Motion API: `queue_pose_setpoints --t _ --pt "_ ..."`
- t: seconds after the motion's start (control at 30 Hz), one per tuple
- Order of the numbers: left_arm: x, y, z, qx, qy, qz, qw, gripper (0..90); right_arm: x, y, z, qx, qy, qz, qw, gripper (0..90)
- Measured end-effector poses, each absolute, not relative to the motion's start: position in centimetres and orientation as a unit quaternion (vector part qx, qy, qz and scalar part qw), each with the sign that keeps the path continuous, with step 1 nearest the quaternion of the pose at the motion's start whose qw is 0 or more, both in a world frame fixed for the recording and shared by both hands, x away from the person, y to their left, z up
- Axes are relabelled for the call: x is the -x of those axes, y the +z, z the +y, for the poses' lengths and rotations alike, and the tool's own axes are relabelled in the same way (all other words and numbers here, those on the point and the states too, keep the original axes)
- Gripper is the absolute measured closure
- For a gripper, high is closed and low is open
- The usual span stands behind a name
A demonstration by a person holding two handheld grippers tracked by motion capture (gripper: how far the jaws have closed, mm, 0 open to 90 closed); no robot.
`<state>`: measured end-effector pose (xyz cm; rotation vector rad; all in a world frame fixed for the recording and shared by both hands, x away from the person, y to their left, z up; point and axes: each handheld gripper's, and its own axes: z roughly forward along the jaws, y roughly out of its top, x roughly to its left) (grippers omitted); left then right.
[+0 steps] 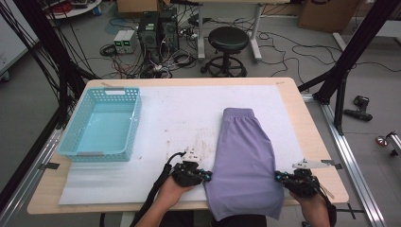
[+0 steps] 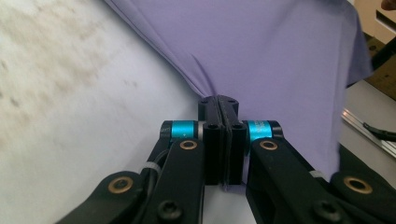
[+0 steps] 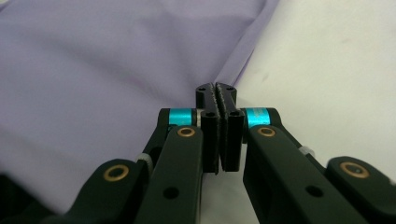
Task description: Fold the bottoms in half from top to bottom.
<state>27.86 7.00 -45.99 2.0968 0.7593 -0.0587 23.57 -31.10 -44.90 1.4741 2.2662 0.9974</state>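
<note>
Each hand-held gripper — left (image 1: 207,176), right (image 1: 278,177) — clamps the purple garment's (image 1: 243,156) edges; blue basket (image 1: 105,124) well apart.

Even bright light, soft shadows, blurred close-ups

The right gripper (image 3: 218,95) rises from the bottom of its own view, its two black jaws pressed together on the edge of a purple cloth (image 3: 107,70) — a fold of it runs straight into the pinch. The cloth spreads over the left and top, smooth with soft creases, while a white table cover (image 3: 327,60) — faintly stained — lies on the right.
</note>
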Motion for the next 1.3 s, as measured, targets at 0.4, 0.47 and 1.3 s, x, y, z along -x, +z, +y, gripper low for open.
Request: queue_pose_setpoints --t 0.4,0.47,1.3 --pt "-32.0 -45.0 7.1 -0.793 0.017 0.345 0.502 56.4 -24.8 -43.9 -31.5 -0.501 0.381 0.758 0.17 59.2" --pt "-32.9 -45.1 6.5 -0.786 0.023 0.349 0.511 56.2 -26.2 -43.8 -31.7 -0.504 0.388 0.751 0.177 59.4" --pt "-31.9 -45.8 4.4 -0.833 0.027 0.335 0.44 81.1 -26.9 -44.9 -29.2 -0.469 0.343 0.801 0.145 73.9"
